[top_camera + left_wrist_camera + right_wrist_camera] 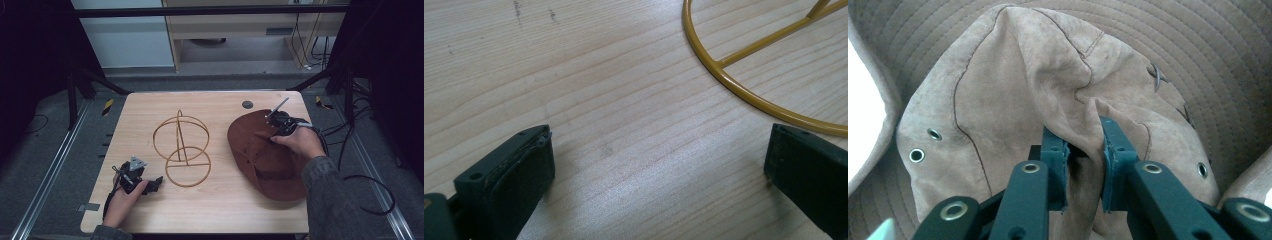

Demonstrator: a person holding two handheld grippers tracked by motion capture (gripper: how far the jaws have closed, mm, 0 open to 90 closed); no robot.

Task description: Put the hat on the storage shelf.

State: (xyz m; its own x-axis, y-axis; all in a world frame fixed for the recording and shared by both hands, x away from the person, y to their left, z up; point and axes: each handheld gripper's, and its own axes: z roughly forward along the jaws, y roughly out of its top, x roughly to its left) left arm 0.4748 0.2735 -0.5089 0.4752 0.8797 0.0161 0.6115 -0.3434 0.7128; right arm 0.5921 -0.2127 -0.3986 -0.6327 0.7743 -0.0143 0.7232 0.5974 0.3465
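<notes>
Suede-like brown cloth made up the hat (265, 155), which lay on the right half of the tabletop (210, 210), well apart from the gold wire stand (181, 149) at the middle. It looked soft, light and floppy, likely to sag and fold when lifted, so a pinch of gathered crown seemed a surer hold than the limp brim. The right tongs (1083, 165) were clamped on just such a fold of the crown. The hat had a stitched, ridged brim, metal eyelets and dark seams. The left tongs (659, 170) rested low over bare wood near the stand's base ring, spread wide and holding nothing.
</notes>
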